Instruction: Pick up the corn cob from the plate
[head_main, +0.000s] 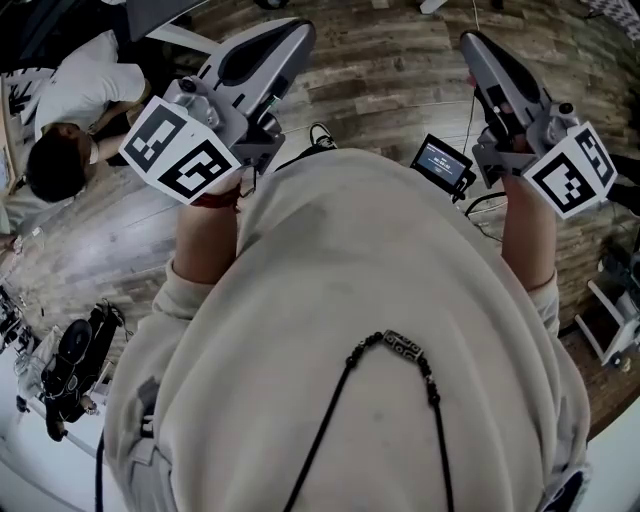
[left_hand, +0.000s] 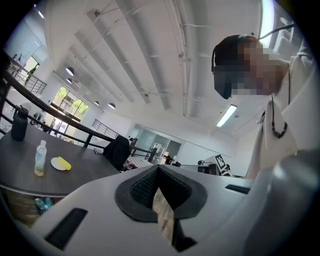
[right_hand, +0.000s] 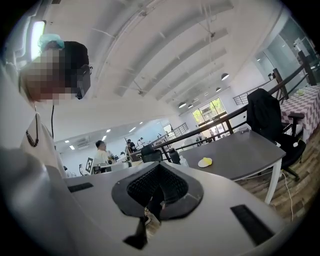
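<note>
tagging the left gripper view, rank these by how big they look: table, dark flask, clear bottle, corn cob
1. table
2. dark flask and clear bottle: similar height, distances differ, so unranked
3. corn cob

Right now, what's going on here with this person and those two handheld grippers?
A person holds a gripper in each hand, raised in front of the chest. The left gripper and the right gripper are both shut and empty. The corn cob lies untouched on its plate on a dark table some way off, near a bottle.
</note>
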